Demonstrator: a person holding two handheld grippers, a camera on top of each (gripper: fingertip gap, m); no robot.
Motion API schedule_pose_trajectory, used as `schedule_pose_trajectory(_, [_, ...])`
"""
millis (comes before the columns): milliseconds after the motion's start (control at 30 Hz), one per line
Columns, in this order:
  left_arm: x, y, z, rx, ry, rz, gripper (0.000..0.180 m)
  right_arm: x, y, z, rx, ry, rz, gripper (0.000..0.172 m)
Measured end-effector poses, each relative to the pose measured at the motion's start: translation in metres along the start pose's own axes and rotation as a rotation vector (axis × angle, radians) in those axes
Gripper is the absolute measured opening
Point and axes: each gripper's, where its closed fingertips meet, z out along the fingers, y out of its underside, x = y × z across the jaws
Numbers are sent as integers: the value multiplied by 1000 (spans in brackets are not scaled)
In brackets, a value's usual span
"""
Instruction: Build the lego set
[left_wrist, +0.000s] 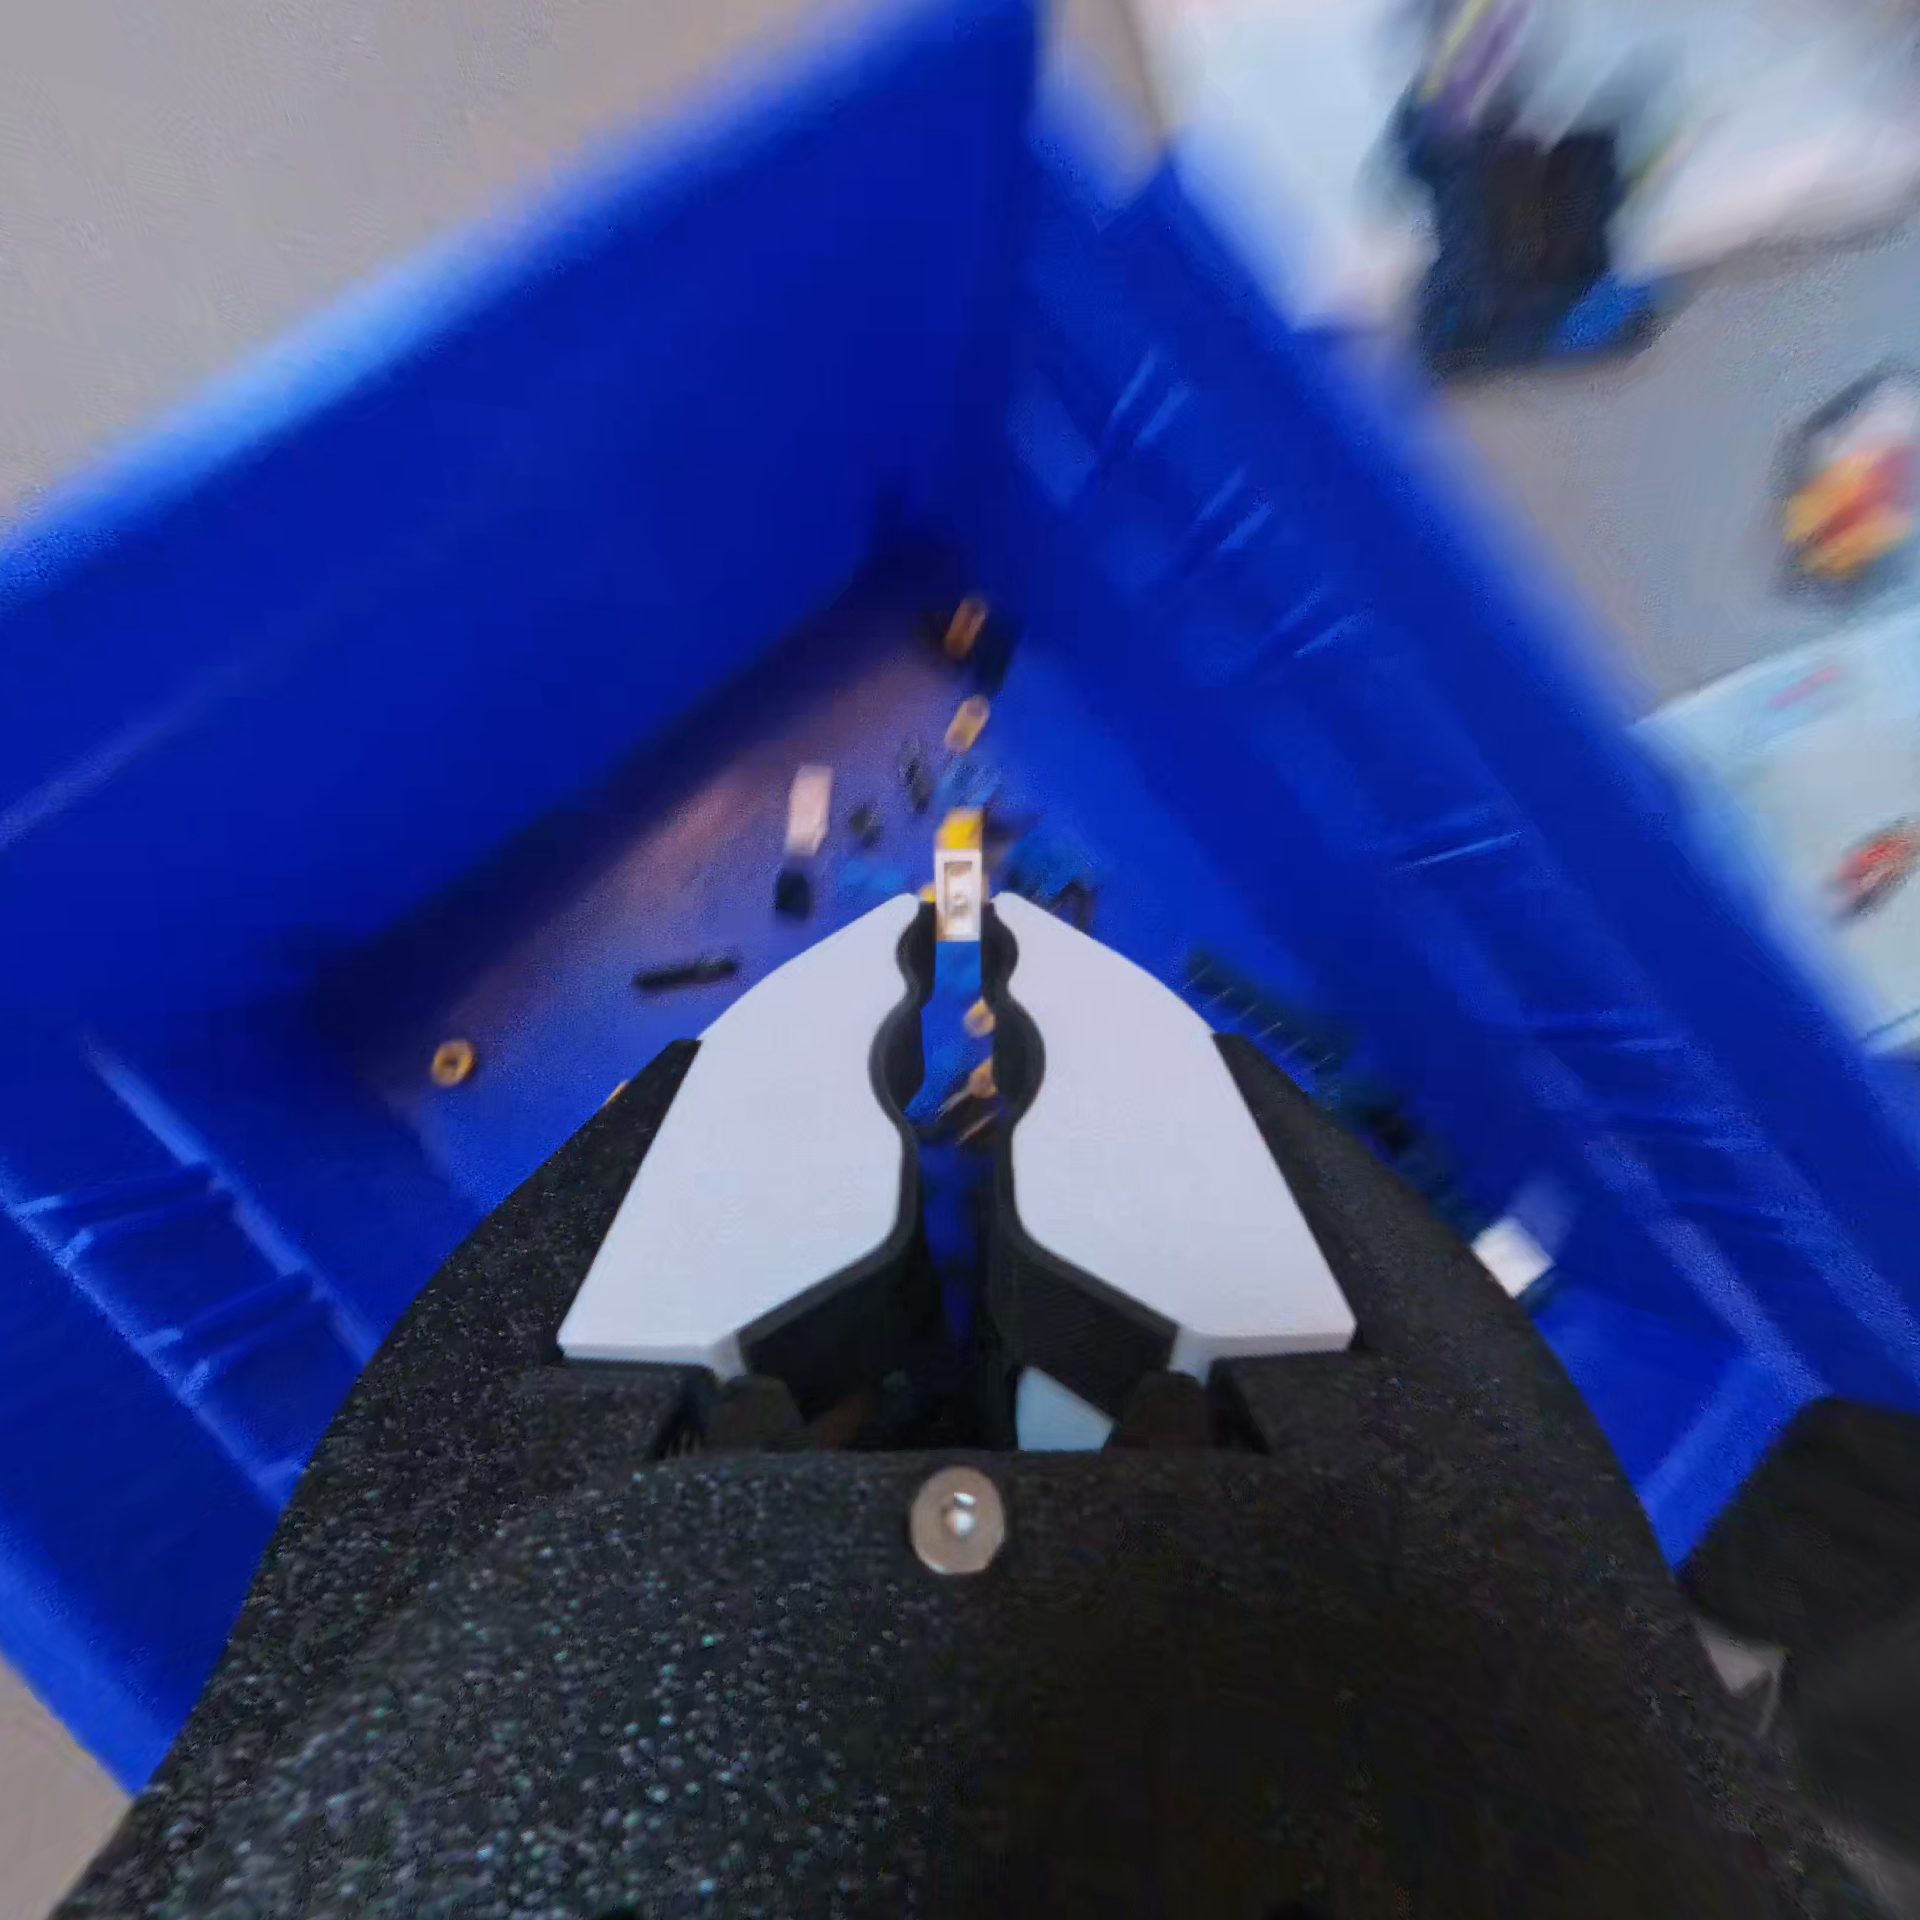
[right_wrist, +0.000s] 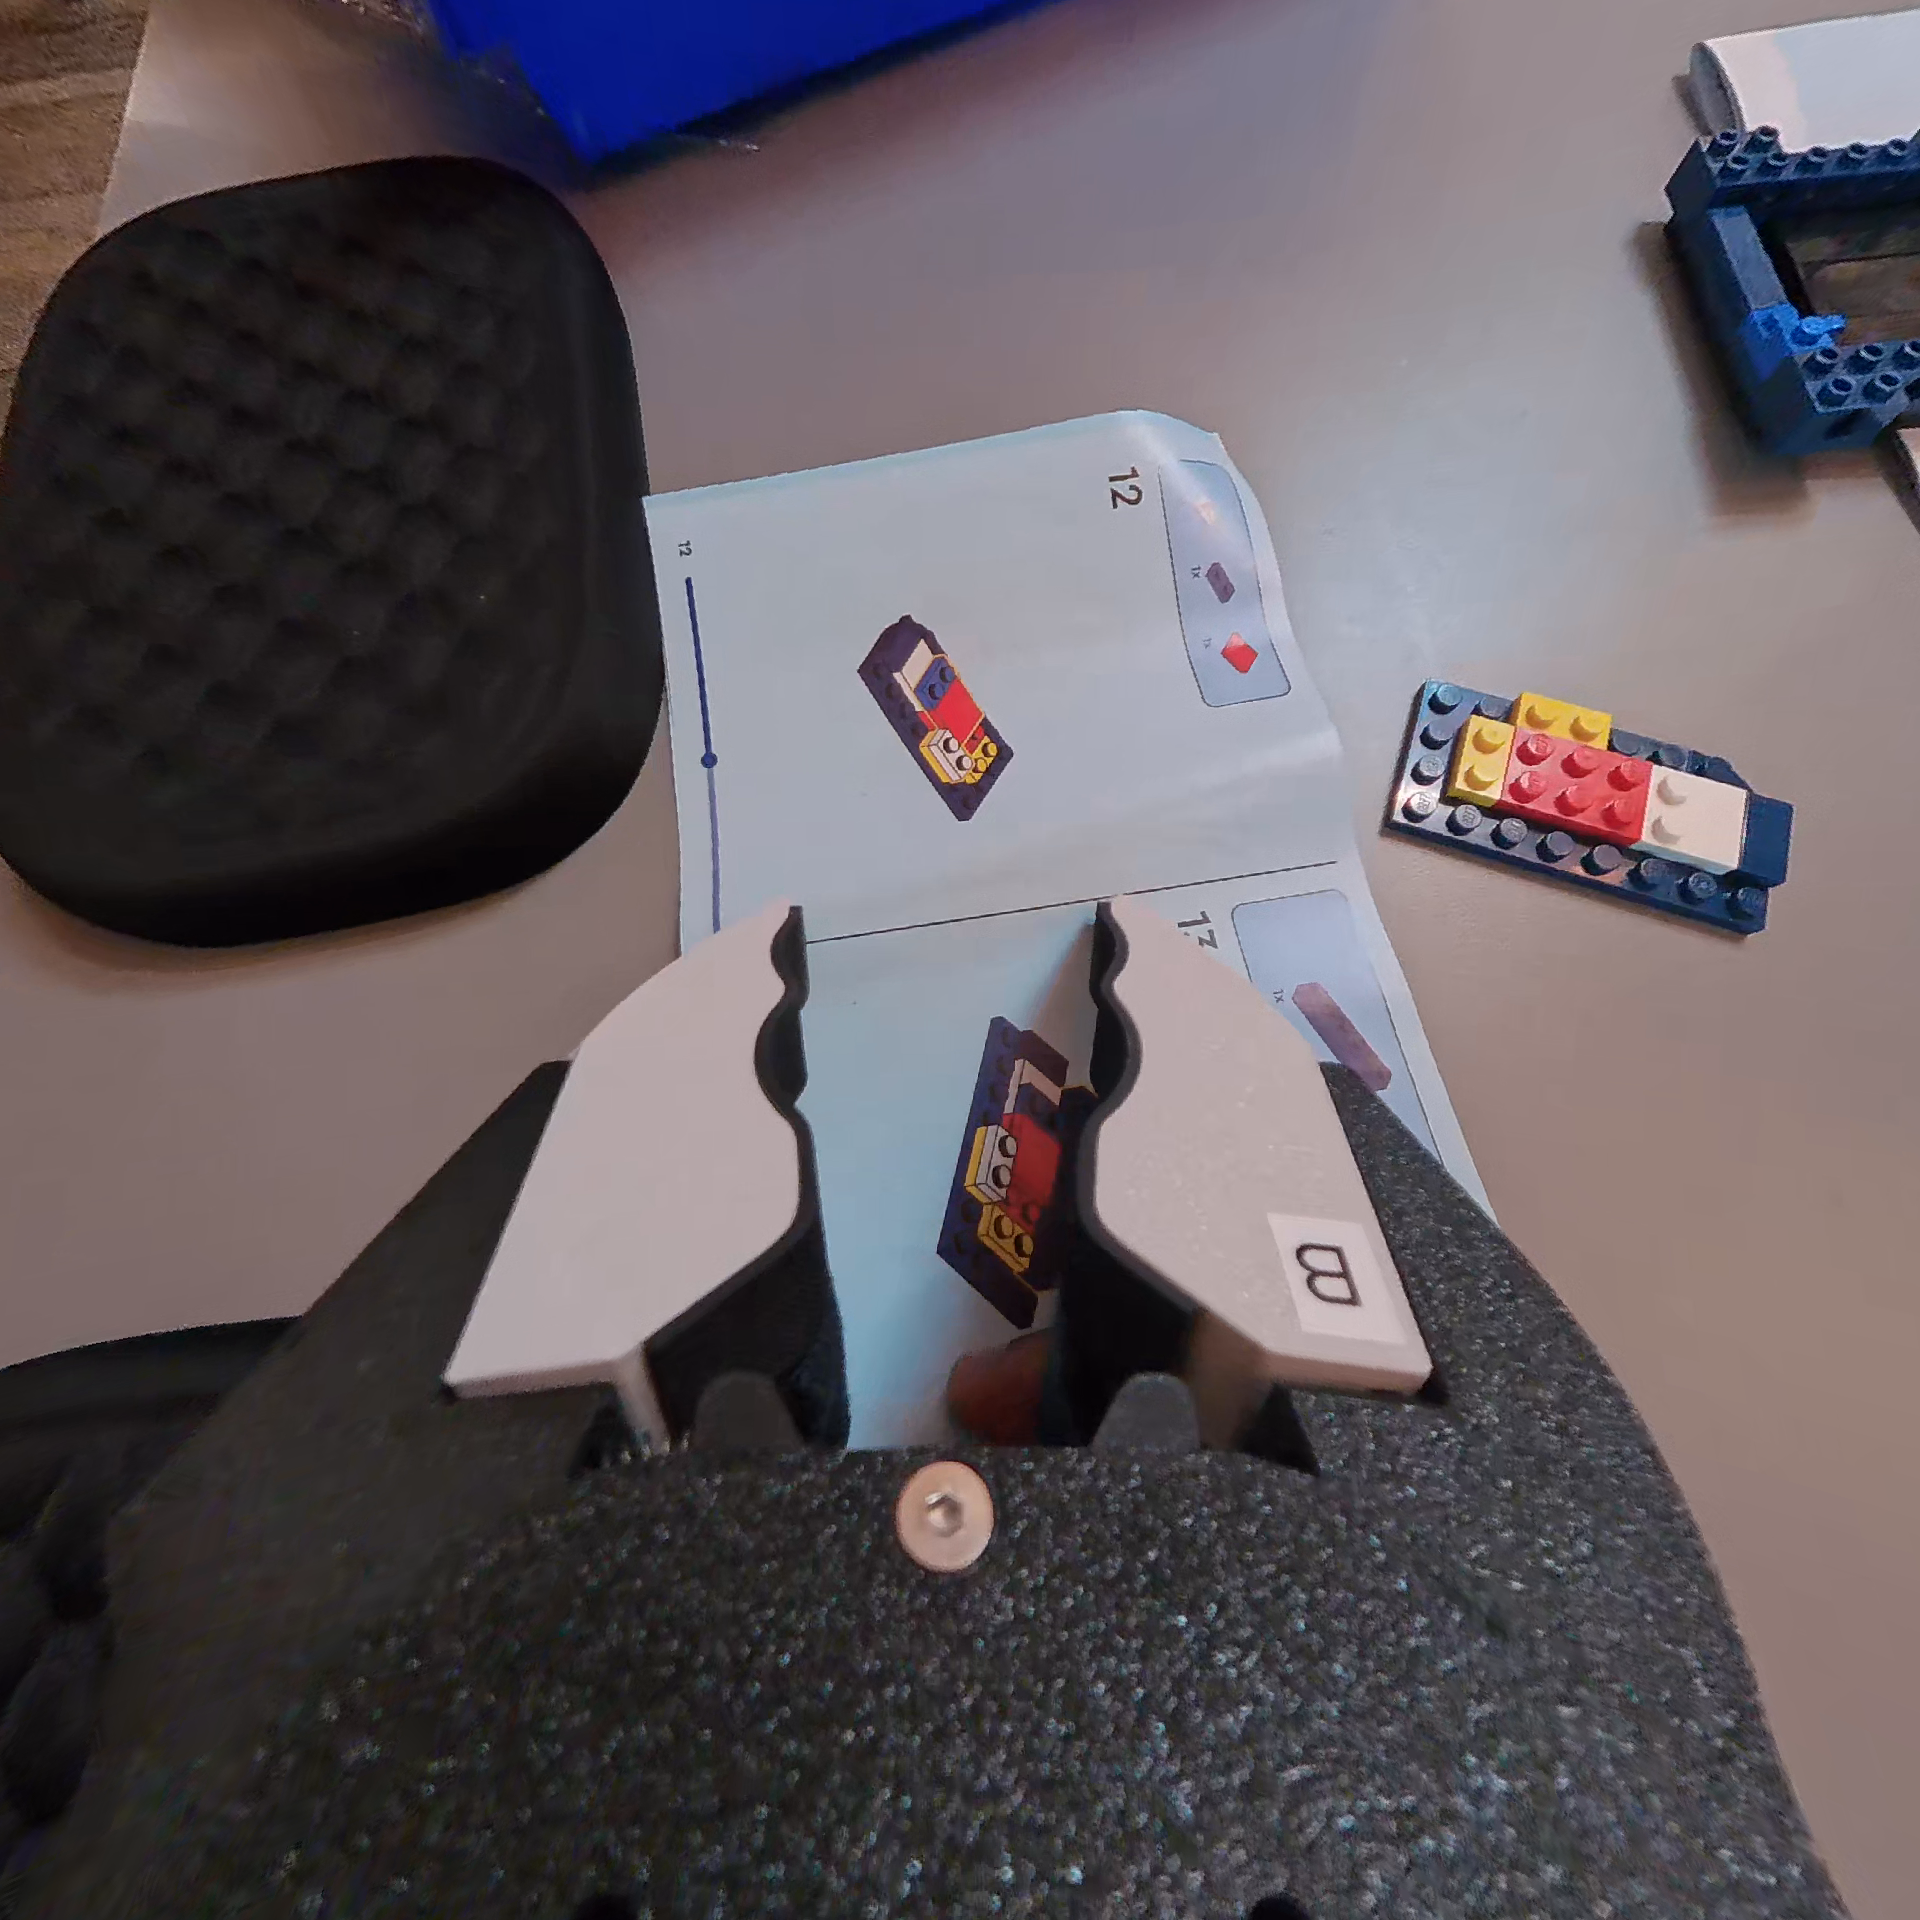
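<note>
Small white brick piece (left_wrist: 957, 896) is pinched right at the tips of the left gripper (left_wrist: 957, 914) — both pads look pressed against its sides, and it's held up over the inside of a blue bin (left_wrist: 520, 520). Below it on the bin floor is a scatter of little loose parts (left_wrist: 894, 821), gold-ish, black and white, too blurry to tell what they are.

Right gripper (right_wrist: 945, 914) has its jaws spread wide with nothing between them, hanging over a pale blue instruction sheet (right_wrist: 987, 675) lying flat on the grey table (right_wrist: 1558, 1143). Off to the right of the sheet there's a partly built brick model (right_wrist: 1590, 800) — dark blue plate with yellow, red and white bricks on top. A black dimpled pad (right_wrist: 301, 540) sits just left of the sheet, and a dark blue brick frame (right_wrist: 1766, 291) sits at the far right edge.
</note>
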Motion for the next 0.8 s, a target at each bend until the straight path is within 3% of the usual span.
schedule_pose_trajectory(67, [56, -46, -48, 426, 211, -9, 8, 1, -3, -2, 22, 5, -8, 55])
schedule_pose_trajectory(133, [136, -77, -115, 851, 587, -56, 7, 7, -15, -8, 86, 57, -58, 60])
schedule_pose_trajectory(167, [174, -79, -141, 978, 785, -78, 7, 8, -25, -14, 148, 89, -106, 62])
schedule_pose_trajectory(200, [212, -75, -153, 1018, 979, -106, 7, 7, -39, -22, 232, 120, -160, 62])
schedule_pose_trajectory(267, [277, -63, -155, 949, 1339, -203, 7, -4, -71, -48, 461, 152, -272, 59])
schedule_pose_trajectory(367, [338, -45, -133, 722, 1668, -358, 7, -40, -111, -106, 880, 110, -395, 42])
schedule_pose_trajectory(467, [365, -34, -95, 587, 1605, -390, 7, -62, -122, -142, 1077, 17, -412, 33])
schedule_pose_trajectory(800, [384, -5, -50, 357, 1552, -448, 7, -76, -117, -123, 971, -4, -527, 30])
